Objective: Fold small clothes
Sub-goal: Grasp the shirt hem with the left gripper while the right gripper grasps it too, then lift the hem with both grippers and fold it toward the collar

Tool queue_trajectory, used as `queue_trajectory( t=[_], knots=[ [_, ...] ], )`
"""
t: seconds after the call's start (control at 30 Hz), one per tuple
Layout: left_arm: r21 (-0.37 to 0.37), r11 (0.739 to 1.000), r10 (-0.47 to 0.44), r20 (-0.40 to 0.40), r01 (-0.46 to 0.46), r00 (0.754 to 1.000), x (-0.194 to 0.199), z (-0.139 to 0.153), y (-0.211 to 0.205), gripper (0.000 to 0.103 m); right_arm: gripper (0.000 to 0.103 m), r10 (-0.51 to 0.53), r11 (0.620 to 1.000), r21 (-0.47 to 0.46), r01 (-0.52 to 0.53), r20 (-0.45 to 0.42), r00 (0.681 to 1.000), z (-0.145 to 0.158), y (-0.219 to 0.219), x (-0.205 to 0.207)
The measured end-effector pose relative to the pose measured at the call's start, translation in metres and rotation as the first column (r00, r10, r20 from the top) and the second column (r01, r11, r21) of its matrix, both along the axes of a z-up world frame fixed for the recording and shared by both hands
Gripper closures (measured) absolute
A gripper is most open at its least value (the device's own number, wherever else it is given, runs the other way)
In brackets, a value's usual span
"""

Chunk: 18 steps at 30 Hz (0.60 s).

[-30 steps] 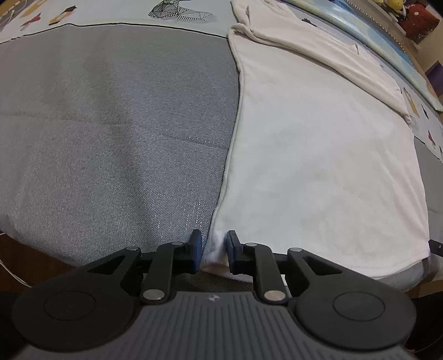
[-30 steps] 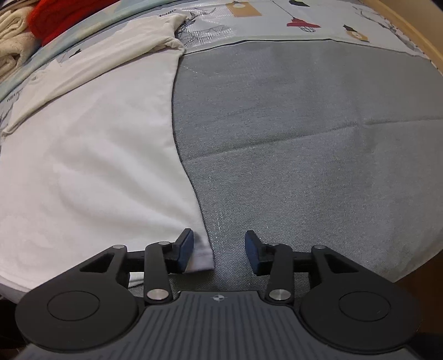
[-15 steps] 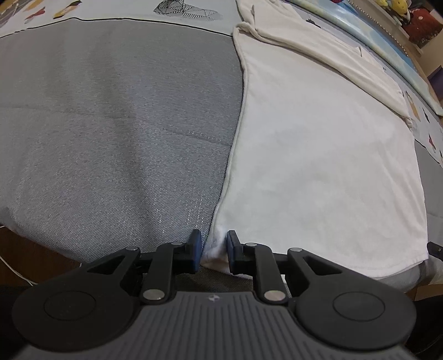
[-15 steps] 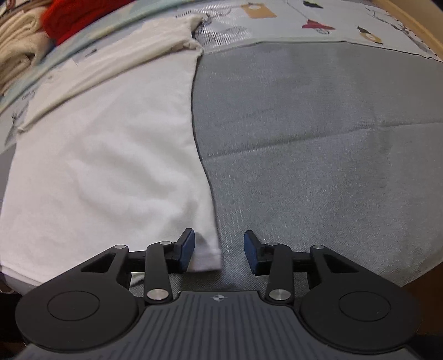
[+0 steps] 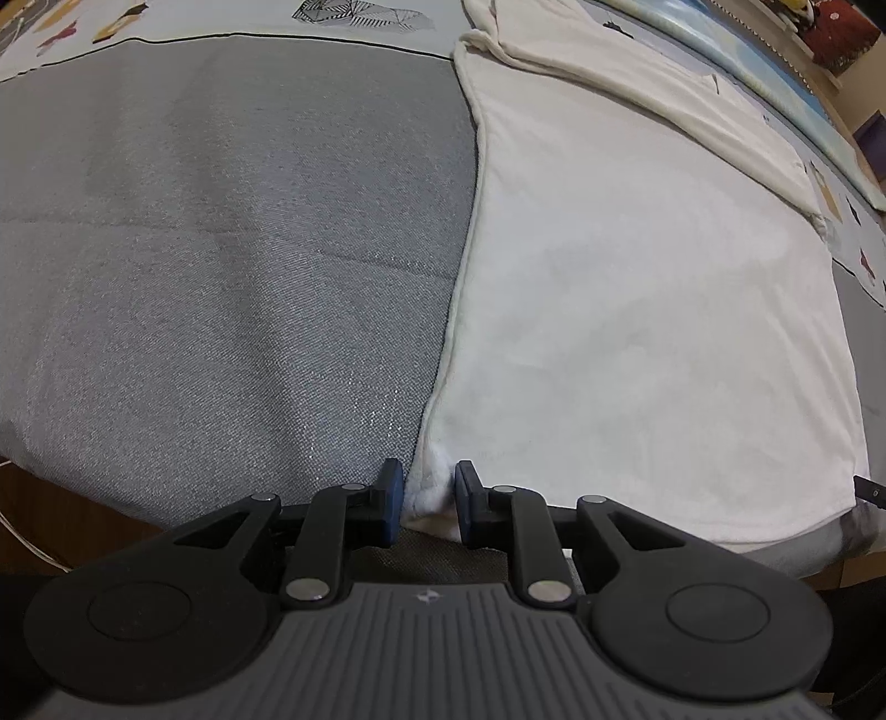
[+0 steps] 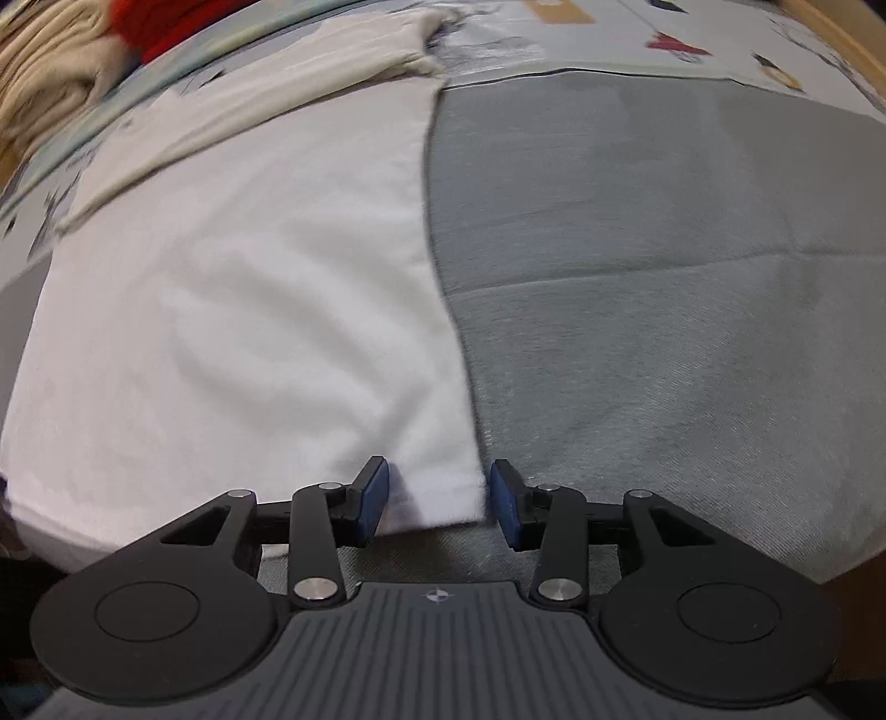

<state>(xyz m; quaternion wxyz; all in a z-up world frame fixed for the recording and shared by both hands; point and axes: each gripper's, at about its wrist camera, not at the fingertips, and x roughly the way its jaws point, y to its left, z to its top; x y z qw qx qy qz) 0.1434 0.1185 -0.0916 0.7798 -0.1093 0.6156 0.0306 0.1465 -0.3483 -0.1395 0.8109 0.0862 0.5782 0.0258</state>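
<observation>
A white garment (image 5: 637, 310) lies flat on the grey bed cover (image 5: 221, 249), its far part folded over in a cream band. My left gripper (image 5: 427, 501) is shut on the garment's near left corner, which bunches between the blue pads. In the right wrist view the same garment (image 6: 238, 332) fills the left half. My right gripper (image 6: 438, 501) is open, and the garment's near right corner lies between its two pads, loose.
The grey cover (image 6: 664, 277) ends at the bed's front edge just below both grippers. A printed sheet (image 5: 332, 16) lies beyond it. Folded cream and red clothes (image 6: 83, 44) are stacked at the far left in the right wrist view.
My right gripper has moved left, so the garment's right corner now lies between its pads; its view is blurred by motion. My left gripper holds its corner as before.
</observation>
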Motion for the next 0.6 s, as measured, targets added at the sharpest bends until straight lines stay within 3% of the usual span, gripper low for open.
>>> queue_trajectory(
  t=[0.03,0.07,0.17,0.33,0.6],
  knots=[
    [0.005,1.0,-0.006,0.002,0.006,1.0,0.0,-0.001,-0.002,0.082,0.075,0.022,1.0,-0.008,-0.022,0.004,1.0,-0.001,0.003,0.001],
    [0.014,1.0,-0.015,0.006,0.015,1.0,-0.001,0.0,-0.003,0.083,0.09,0.035,0.999,-0.001,-0.035,0.008,0.999,-0.001,0.004,0.001],
    [0.026,0.999,-0.042,0.021,0.041,0.999,-0.003,0.0,-0.009,0.091,0.092,0.035,0.999,0.034,-0.036,0.019,0.999,0.0,0.004,-0.002],
    [0.051,0.996,-0.078,0.099,0.073,0.992,-0.008,0.019,-0.014,0.095,0.093,-0.004,0.995,0.102,-0.007,0.109,0.994,0.021,-0.003,-0.008],
    [-0.044,0.994,-0.085,0.262,0.1,0.961,-0.029,0.094,-0.006,0.096,0.094,-0.069,0.957,0.289,-0.007,0.254,0.965,0.091,-0.03,-0.015]
  ],
)
